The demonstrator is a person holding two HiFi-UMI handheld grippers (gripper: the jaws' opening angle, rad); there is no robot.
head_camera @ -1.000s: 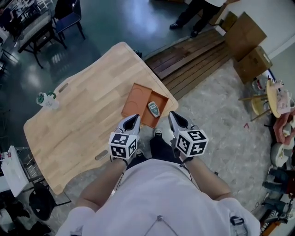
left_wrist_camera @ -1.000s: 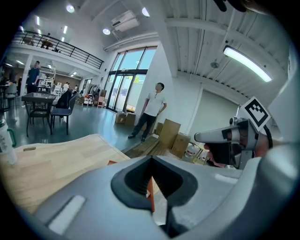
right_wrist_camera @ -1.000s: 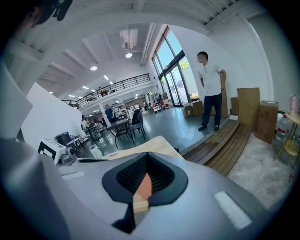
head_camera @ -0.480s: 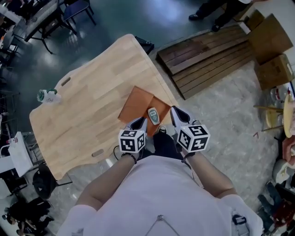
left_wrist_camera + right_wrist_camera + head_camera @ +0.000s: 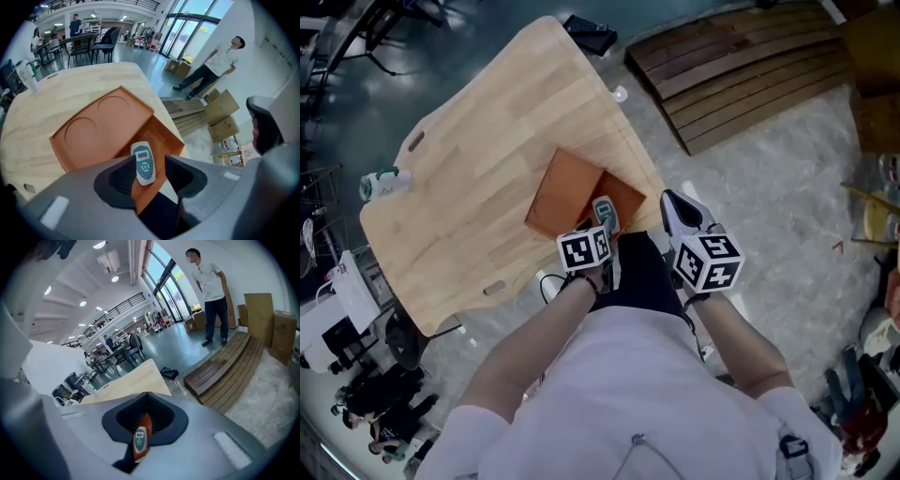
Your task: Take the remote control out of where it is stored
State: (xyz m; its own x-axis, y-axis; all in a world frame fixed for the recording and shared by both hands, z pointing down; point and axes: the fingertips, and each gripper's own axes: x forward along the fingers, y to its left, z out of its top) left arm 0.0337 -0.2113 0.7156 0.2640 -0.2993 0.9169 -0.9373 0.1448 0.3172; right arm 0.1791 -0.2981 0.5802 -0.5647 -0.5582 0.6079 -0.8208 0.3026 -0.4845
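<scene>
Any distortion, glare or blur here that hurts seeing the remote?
Left gripper view: heavy fisheye, black corners, but the remote control is sharp. Right gripper view: same fisheye, windows blown out, remote small yet legible. Head view: table edges bow, floor shows glare, no motion blur.

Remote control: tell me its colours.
The remote is white with a teal button face. It shows best in the left gripper view.

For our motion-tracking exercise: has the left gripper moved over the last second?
Yes. The left gripper has advanced over the orange tray, toward the remote control.
</scene>
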